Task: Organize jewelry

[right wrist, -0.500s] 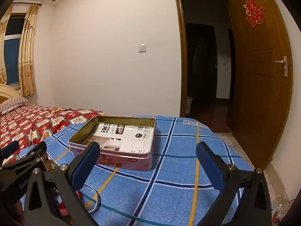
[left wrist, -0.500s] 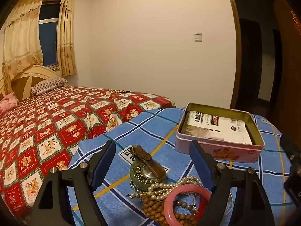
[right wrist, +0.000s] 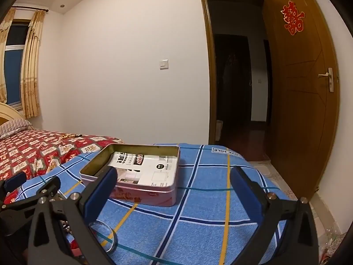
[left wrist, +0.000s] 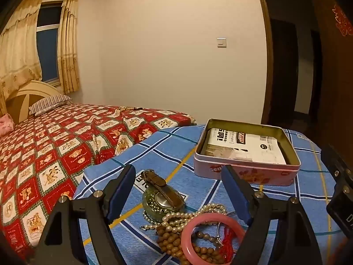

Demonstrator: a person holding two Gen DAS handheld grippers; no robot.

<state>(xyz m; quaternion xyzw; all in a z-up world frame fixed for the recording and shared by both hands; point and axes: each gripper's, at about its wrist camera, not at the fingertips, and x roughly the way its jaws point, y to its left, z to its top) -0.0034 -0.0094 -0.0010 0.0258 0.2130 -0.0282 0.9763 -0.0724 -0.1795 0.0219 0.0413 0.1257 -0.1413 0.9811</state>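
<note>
A heap of jewelry lies on the blue checked cloth: a brown-strapped watch on a green bangle, a pearl necklace, brown wooden beads, a pink bangle and a thin silver bangle. My left gripper is open, its fingers either side of the watch and just above the heap. An open pink tin with a white packet inside stands behind, to the right; it also shows in the right wrist view. My right gripper is open and empty, near the tin's front.
A bed with a red patterned cover adjoins the cloth on the left. A dark open doorway and a wooden door stand at the right. The cloth's right edge drops to the floor.
The left gripper has moved slightly forward over the heap. The right gripper has moved slightly closer to the tin.
</note>
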